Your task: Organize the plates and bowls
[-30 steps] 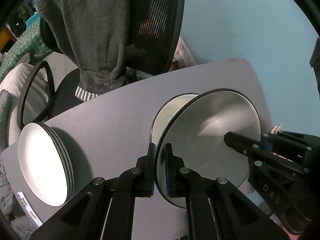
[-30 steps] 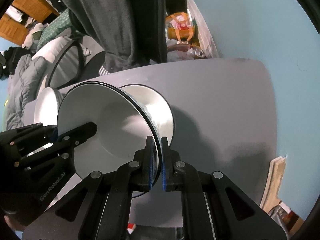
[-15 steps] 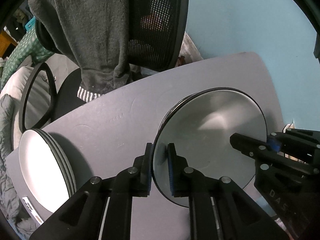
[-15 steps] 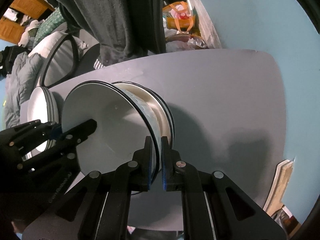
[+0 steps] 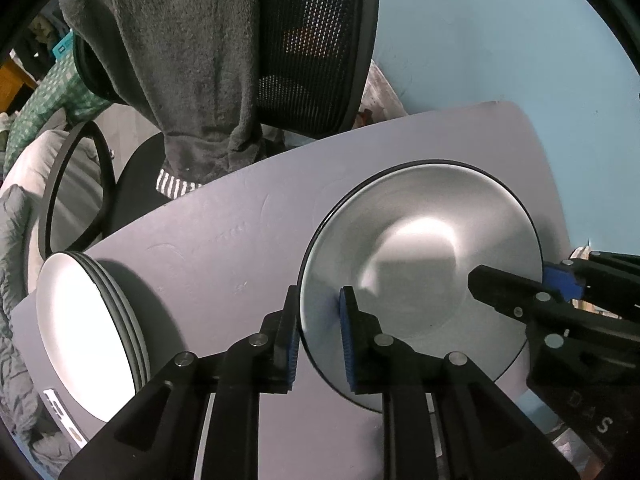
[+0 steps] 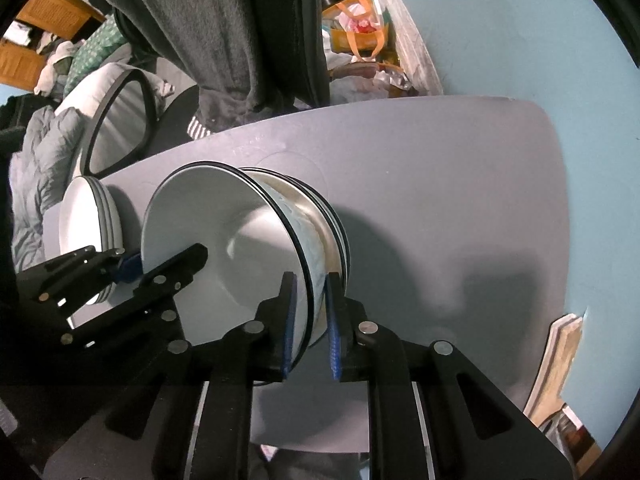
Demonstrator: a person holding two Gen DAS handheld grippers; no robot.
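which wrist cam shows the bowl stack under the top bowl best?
Right wrist: the stacked bowl rims show side-on behind the top bowl, whose rim sits between the opening right gripper pads. Left wrist shows only the top bowl's inside, hiding the stack.

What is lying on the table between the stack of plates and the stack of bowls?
Nothing: in the left wrist view, bare table separates the stack of plates from the stack of bowls.

Grey garment (image 5: 192, 60) over mesh chair (image 5: 316, 40)
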